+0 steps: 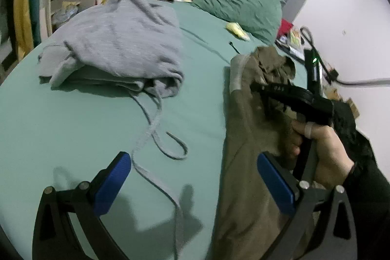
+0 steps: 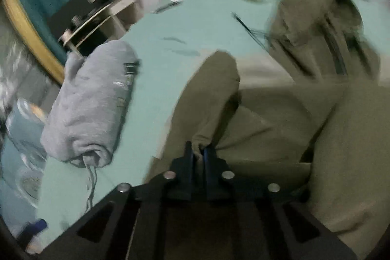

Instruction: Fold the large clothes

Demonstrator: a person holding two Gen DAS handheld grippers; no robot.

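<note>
1. Olive garment (image 1: 246, 128): it lies on the right-hand side of the bed (image 1: 73, 128), a long strip running from the near edge up toward the pillows and the headboard end. Its far end is bunched into a heap; the near part lies flatter.

2. Right tongs (image 2: 198, 150): they are closed on a pinch of the olive garment (image 2: 280, 118); a puckered tip of cloth stands between the two pads, and a sleeve-like fold rises from it. In the left wrist view, the hand (image 1: 324, 152) that carries them sits over the garment's right edge, about midway along its length.

3. Left tongs (image 1: 195, 177): they stand wide apart and hold nothing. The right pad (image 1: 275, 184) hangs over the garment's near left edge; the left pad is over bare sheet.

4. Deciding relation: the garment lies to the right of the left tongs, its long axis pointing away from them. The left tongs are nearer the left edge and near end, the right tongs nearer the right edge. I judge that the next fold needs a second hold on that near left edge.

5. Grey hoodie (image 1: 114, 45): it is already folded at the far left of the bed, well apart, with its drawstring (image 1: 156, 128) trailing toward the left tongs.
</note>
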